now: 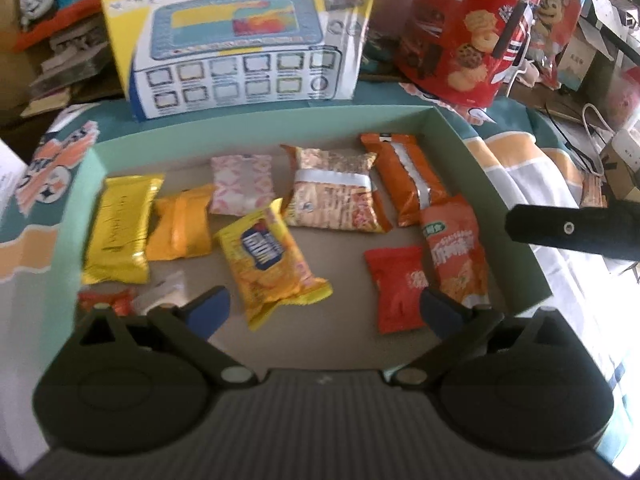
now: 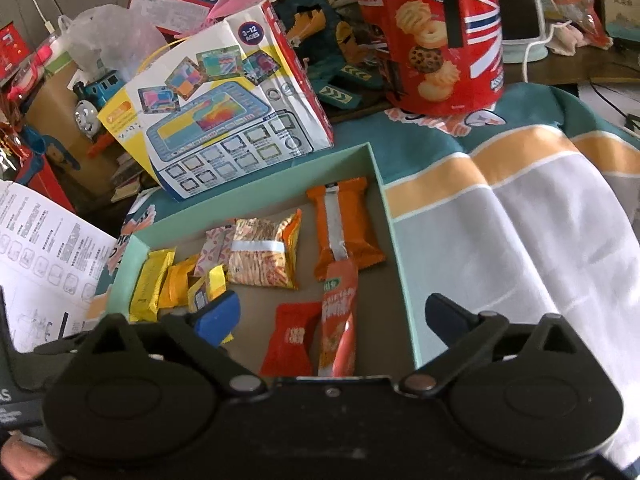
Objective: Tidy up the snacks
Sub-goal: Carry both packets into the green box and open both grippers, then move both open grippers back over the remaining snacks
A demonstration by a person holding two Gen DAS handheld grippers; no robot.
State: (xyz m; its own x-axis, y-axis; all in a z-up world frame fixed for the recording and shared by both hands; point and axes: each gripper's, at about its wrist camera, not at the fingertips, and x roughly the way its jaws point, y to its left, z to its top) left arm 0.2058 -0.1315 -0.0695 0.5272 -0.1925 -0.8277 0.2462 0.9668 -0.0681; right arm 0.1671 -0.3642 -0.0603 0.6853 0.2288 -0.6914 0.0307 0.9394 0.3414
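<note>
My left hand-held gripper (image 1: 325, 312) hangs with its jaws spread wide and nothing between the pads; the yellow biscuit packet (image 1: 272, 258) lies just ahead of it, between the blue fingertips (image 1: 210, 310), on the floor of the pale green tray (image 1: 448, 128). A red packet (image 1: 396, 288) sits by the right fingertip, touching an orange snack pouch (image 1: 456, 248). My right hand-held gripper (image 2: 333, 316) is likewise spread and empty, over the tray's near right corner, with the red packet (image 2: 290, 340) and the orange pouch (image 2: 338, 316) just ahead. Further in lie a gold packet (image 1: 120, 228), a noodle-print packet (image 1: 334, 192) and an orange wrapper (image 1: 404, 176). Beyond the tray stand a toy box (image 1: 240, 40) and a red biscuit tin (image 2: 432, 36).
</note>
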